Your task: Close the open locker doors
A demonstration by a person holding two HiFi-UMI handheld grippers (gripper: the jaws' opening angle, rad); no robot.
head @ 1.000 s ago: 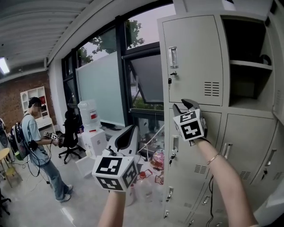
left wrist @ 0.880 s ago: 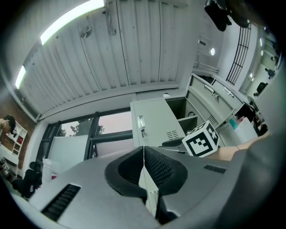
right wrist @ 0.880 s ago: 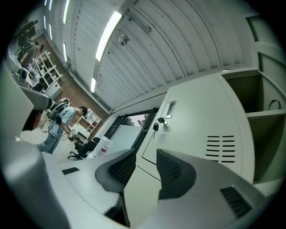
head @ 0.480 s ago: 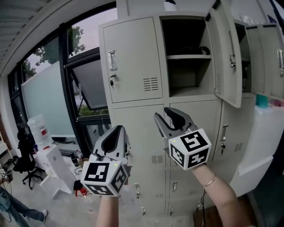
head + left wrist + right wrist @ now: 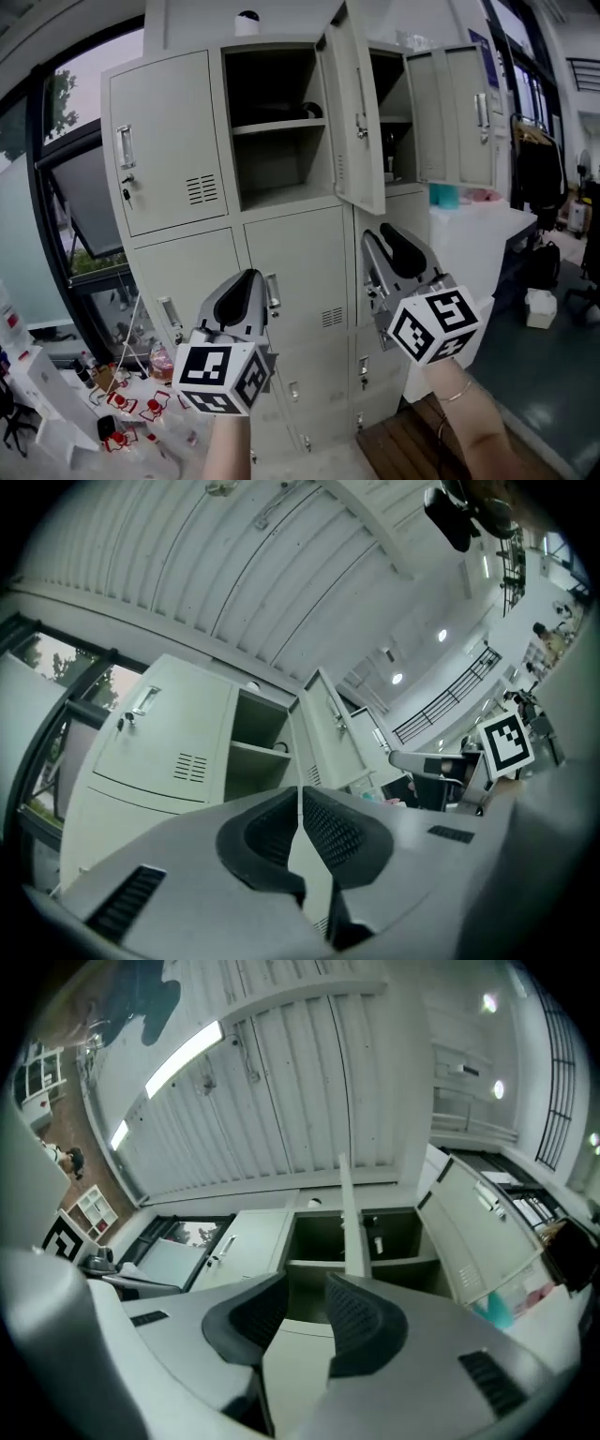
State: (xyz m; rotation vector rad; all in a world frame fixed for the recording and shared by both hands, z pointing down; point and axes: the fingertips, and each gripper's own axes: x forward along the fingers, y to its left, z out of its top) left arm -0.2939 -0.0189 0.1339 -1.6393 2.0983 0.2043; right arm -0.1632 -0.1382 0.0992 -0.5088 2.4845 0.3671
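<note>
While the middle door (image 5: 367, 169) and right-hand door (image 5: 457, 103) hung open up top, clear of both grippers, a flat push near each free edge looked wisest: left gripper (image 5: 246, 284) fingers together, right gripper (image 5: 386, 242) fingers apart, having just been closing on nothing.

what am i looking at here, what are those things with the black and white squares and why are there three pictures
A person holds a two-jaw hand tool in each hand; the marker cubes are part of those tools. The head view, from a camera on the person's head, shows the left gripper and right gripper raised before grey lockers. The other two pictures come from cameras riding on each gripper, looking along its jaws. Two upper doors stand open: the middle door and the far right door. Nothing is held: the left jaws are together; the right jaws are apart, empty, and have just been closing a little.
</note>
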